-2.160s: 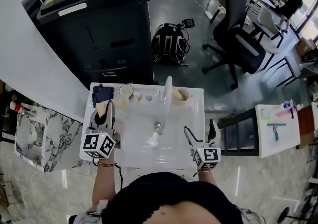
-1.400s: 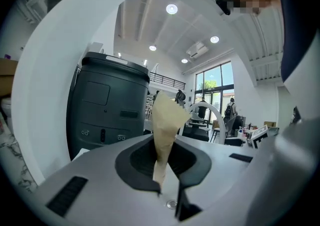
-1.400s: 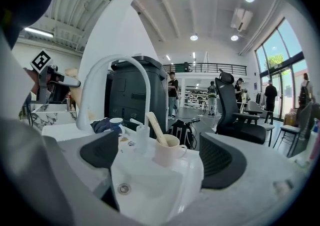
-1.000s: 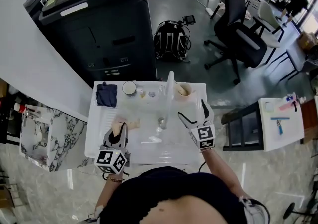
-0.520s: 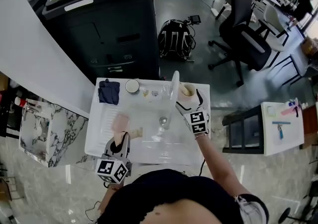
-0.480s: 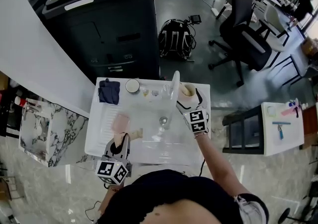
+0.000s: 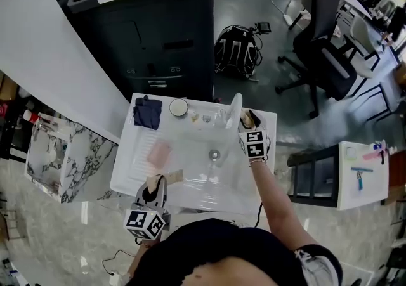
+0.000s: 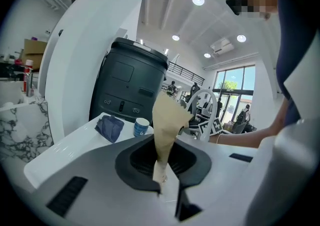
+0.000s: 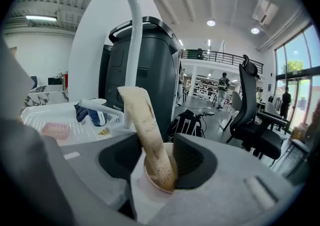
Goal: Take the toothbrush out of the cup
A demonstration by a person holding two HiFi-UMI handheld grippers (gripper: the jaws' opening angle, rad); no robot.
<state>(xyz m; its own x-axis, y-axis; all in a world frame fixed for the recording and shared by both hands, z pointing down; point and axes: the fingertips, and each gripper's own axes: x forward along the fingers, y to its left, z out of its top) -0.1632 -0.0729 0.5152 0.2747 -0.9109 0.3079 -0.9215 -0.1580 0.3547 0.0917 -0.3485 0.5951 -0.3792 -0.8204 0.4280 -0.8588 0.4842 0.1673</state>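
So far only closed right gripper point(image 9: 162, 164) on cup point(image 9: 151, 186) at sink's point(image 7: 127, 170) 1 o'clock; yet to pull toothbrush point(image 9: 142, 120), with left gripper point(image 8: 162, 190) pinching tan scrap point(image 8: 167, 120) at 7.

Bright light from tall glass windows point(image 9: 300, 62) and round recessed ceiling lamps point(image 8: 198, 0); glare on glossy white washbasin point(image 7: 136, 151); fisheye curvature, dark corners, soft foreground

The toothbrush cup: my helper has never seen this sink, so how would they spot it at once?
Find the white sink unit in front of the black machine. On its back ledge, right of the white faucet, stands the toothbrush cup. Unlike the blue-and-white cup left of the faucet, it is pale pink and holds a beige speckled toothbrush.
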